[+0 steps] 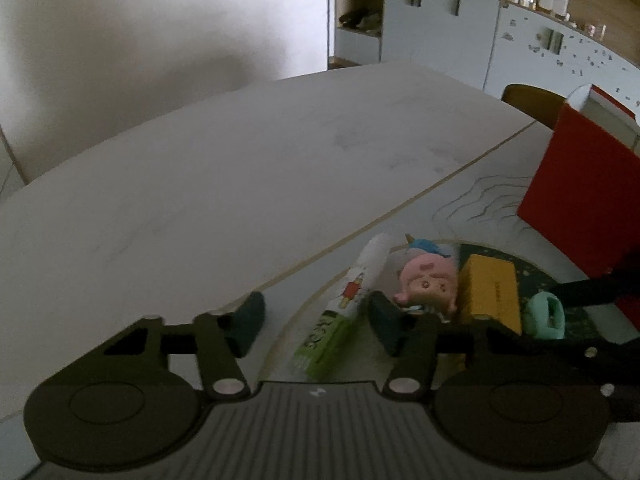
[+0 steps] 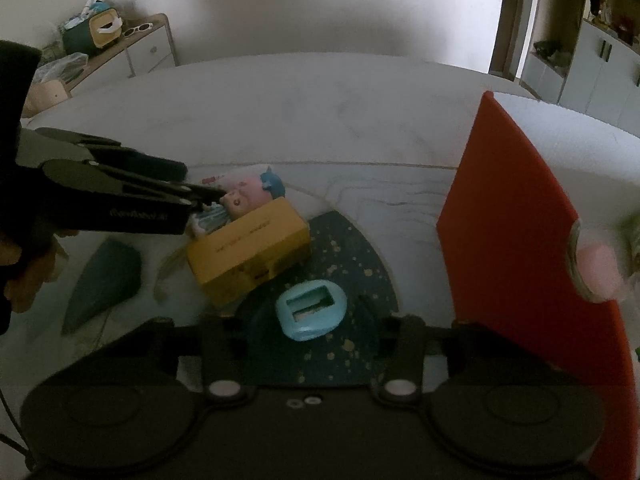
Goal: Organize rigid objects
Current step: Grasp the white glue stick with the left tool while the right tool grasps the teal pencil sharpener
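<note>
A teal block with a rectangular slot (image 2: pixel 311 312) lies on a dark speckled mat (image 2: pixel 352 264), between the fingers of my right gripper (image 2: pixel 310 334); a gap shows on both sides, so the gripper is open. Behind it sit a yellow box (image 2: pixel 248 252) and a pink doll with blue hair (image 2: pixel 244 196). My left gripper (image 1: pixel 316 320) is open over a green and white tube pack (image 1: pixel 340 316), which lies between its fingers without being pressed. Its right finger (image 1: pixel 386 326) is close beside the doll (image 1: pixel 428 284). The yellow box (image 1: pixel 490 292) and the teal block (image 1: pixel 546 316) are to the right.
A tall red box (image 2: pixel 516 216) stands upright on the right, close to my right gripper. The white table (image 1: pixel 200 184) stretches away to the left. A dark teal wedge shape (image 2: pixel 104 280) marks the cloth. A hand (image 2: pixel 28 276) holds the left gripper. Cabinets (image 1: pixel 440 32) stand behind.
</note>
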